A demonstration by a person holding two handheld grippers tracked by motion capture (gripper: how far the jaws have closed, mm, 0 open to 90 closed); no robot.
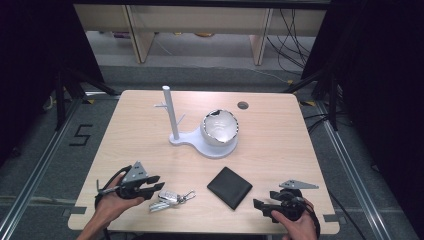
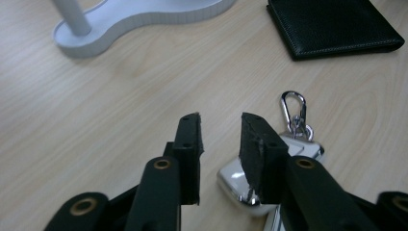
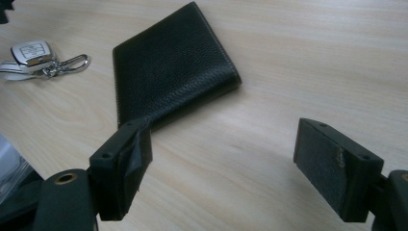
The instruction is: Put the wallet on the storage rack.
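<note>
We see the worktop (image 1: pixel 280 130) carrying a white stand (image 1: pixel 172 120) with a bowl (image 1: pixel 220 127) at twelve o'clock. A black wallet (image 1: pixel 229 187) lies near six o'clock. The left hand-held gripper (image 1: pixel 155 186), jaws partly spread and pinching nothing, hangs just beside the key fob (image 1: pixel 167 198) at seven o'clock. The right hand-held gripper (image 1: pixel 261 206) stands spread wide at five o'clock.

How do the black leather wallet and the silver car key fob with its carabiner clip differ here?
The black leather wallet is matte, dark and square; the silver key fob is shiny, smaller and elongated. The wallet lies apart from both grippers; the fob lies right at the left gripper, whose jaws stand apart above it. Both lie flat on the wooden table.
</note>
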